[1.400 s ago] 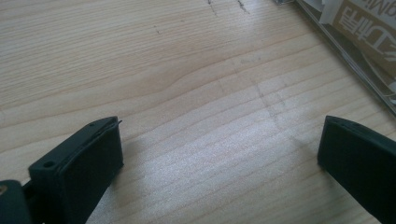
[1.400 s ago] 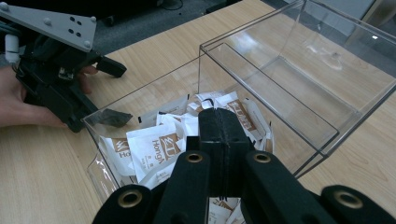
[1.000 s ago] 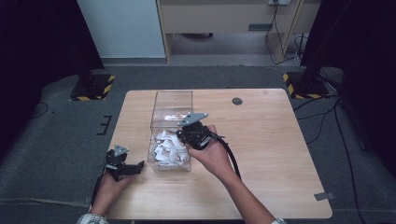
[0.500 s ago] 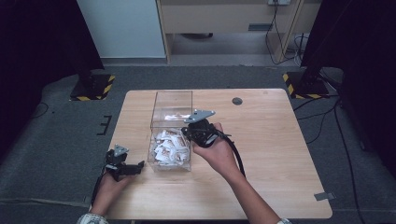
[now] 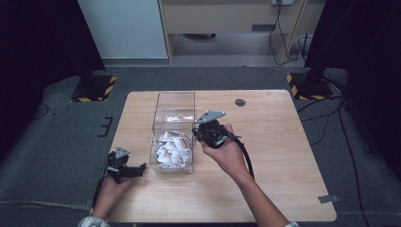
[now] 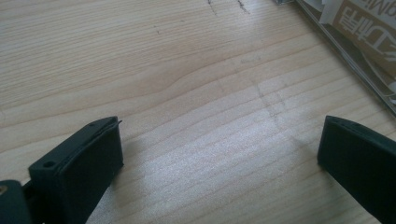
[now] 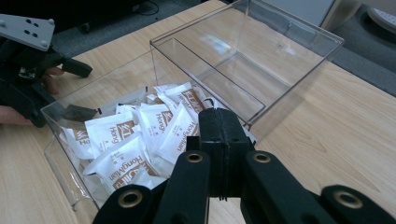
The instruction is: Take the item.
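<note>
A clear plastic box [image 5: 173, 124] stands left of the table's middle. Its near half holds several white and brown packets [image 5: 172, 148]; its far half is empty. My right gripper [image 5: 197, 134] hovers just off the box's right wall with its jaws pressed together and nothing between them. In the right gripper view the shut jaws [image 7: 218, 127] point over the packets [image 7: 126, 135]. My left gripper [image 5: 138, 170] rests on the wood left of the box's near corner. Its jaws [image 6: 219, 154] stand wide open over bare tabletop, with the box's edge [image 6: 369, 65] at the upper right.
The wooden table [image 5: 274, 156] has a small dark round disc [image 5: 240, 102] near its far edge. A black cable [image 5: 246, 158] trails along the right forearm. Dark stands with striped feet [image 5: 92, 87] sit on the floor beyond the table.
My right hand has drifted a little to the right, from over the box's right side to just outside its wall, jaws still shut. The left hand has stayed put.
</note>
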`<state>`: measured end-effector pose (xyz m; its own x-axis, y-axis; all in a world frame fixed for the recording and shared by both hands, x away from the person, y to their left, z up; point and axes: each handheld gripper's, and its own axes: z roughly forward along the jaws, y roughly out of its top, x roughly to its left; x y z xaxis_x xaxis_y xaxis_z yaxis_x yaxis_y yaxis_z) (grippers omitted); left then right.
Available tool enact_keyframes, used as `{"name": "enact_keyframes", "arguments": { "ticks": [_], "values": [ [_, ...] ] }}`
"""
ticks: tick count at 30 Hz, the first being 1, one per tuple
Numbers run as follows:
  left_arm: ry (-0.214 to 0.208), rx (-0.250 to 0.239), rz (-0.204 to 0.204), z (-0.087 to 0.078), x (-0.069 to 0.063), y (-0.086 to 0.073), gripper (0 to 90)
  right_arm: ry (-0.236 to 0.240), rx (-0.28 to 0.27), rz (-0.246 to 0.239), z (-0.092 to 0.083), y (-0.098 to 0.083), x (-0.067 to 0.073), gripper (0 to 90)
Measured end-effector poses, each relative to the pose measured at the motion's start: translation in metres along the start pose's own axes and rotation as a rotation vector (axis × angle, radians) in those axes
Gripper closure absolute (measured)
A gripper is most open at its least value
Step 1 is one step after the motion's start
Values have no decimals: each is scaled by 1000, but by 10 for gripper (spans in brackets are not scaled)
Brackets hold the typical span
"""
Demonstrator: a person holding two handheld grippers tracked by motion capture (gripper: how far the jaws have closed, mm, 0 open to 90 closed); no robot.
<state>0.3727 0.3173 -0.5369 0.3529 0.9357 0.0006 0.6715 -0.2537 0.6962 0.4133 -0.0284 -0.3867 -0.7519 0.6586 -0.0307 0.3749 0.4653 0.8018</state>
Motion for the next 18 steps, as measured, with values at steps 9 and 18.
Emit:
{"name": "enact_keyframes", "arguments": {
  "ticks": [9,18],
  "values": [
    [0,0,0,0,0,0,0,-12,3,10,-3,-4,-6,900],
    [0,0,0,0,0,0,0,-34,4,26,-6,-10,-16,900]
  ]
}}
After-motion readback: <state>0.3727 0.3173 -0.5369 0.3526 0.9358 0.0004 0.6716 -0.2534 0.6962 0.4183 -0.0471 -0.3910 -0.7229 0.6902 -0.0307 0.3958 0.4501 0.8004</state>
